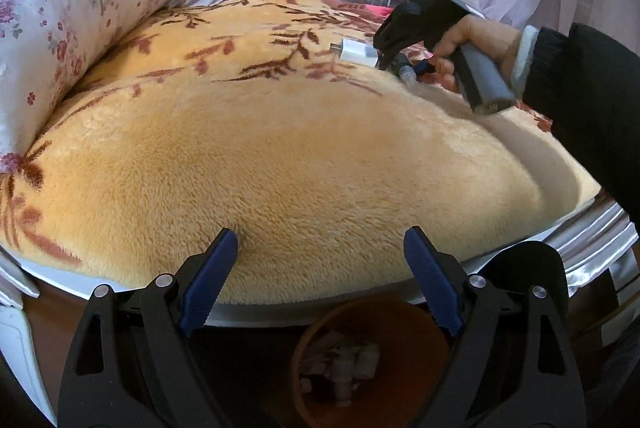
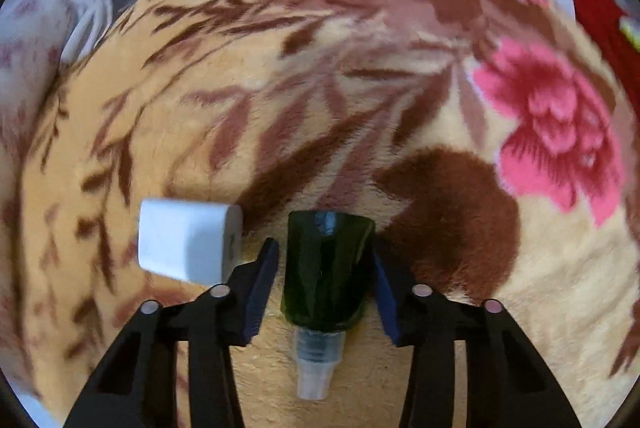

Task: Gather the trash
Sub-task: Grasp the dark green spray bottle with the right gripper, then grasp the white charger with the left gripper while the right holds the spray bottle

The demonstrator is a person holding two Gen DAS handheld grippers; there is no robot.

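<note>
Left wrist view: left gripper (image 1: 320, 264) is spread wide with nothing between its blue fingers (image 1: 208, 284), hanging over the near edge of the bed. Directly below it on the floor sits a brown trash bin (image 1: 316, 332) with pale crumpled scraps inside. Orange fleece blanket (image 1: 260, 164) with a brown leaf print covers the bed; floral bolster pillow (image 1: 76, 12) lies along the far left. At far right the right hand (image 1: 476, 40) holds the right gripper (image 1: 394, 62) down on the blanket, tips at a small dark bottle (image 1: 404, 66). A white charger plug (image 1: 357, 54) lies just left of it, prongs pointing left. Window and pale curtains behind.

Right wrist view: right gripper (image 2: 326, 280) has its fingers on either side of the dark green bottle (image 2: 328, 268), which lies on the blanket (image 2: 360, 100) with its clear nozzle cap (image 2: 316, 368) pointing near. The right finger looks to touch the bottle and the left sits just beside it; can't tell if it's clenched on it. White charger plug (image 2: 188, 240) is just left of the left finger. Pink flower print at far right.
</note>
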